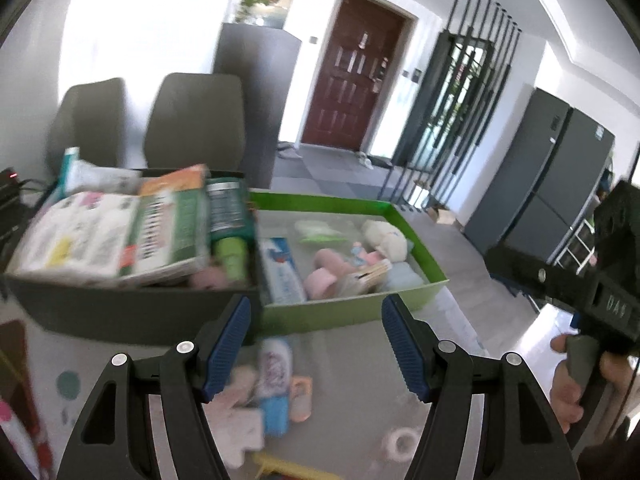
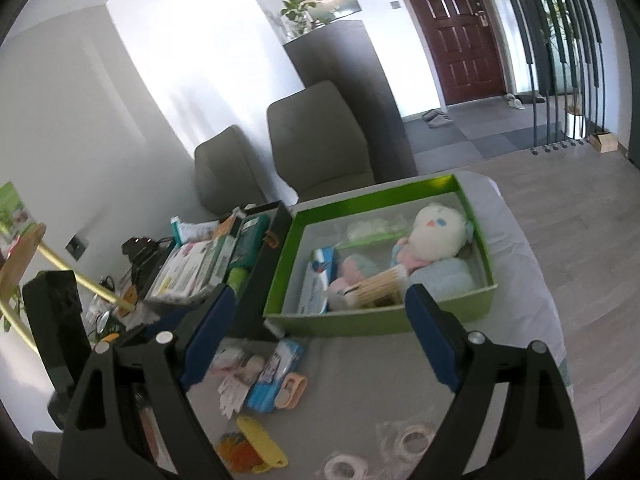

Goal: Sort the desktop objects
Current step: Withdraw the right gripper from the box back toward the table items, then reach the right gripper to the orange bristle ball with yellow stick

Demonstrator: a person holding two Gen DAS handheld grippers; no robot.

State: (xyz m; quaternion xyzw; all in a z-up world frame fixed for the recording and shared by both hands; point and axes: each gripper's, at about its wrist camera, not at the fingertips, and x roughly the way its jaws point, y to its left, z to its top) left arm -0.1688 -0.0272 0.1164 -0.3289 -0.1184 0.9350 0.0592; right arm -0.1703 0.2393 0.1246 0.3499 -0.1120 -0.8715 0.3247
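Note:
A green tray (image 1: 344, 312) (image 2: 360, 322) holds a plush chick (image 2: 438, 230), a toothpaste box (image 1: 280, 270) and several soft items. To its left, a dark box (image 1: 120, 312) (image 2: 260, 272) is packed with packets and cartons. Loose on the grey tabletop lie a white-and-blue tube (image 1: 274, 376) (image 2: 276, 374), a peach clip (image 2: 294, 390), a yellow comb (image 2: 260, 440) and tape rolls (image 2: 412, 438). My left gripper (image 1: 316, 344) hovers open and empty above the tube. My right gripper (image 2: 316, 340) is also open with nothing between its blue pads, in front of the green tray.
Two grey chairs (image 2: 316, 140) stand behind the table, with a dark cabinet (image 2: 348, 80) beyond. The right gripper's body and the hand holding it (image 1: 580, 380) show at the right of the left view. A wooden stand (image 2: 24, 256) sits far left.

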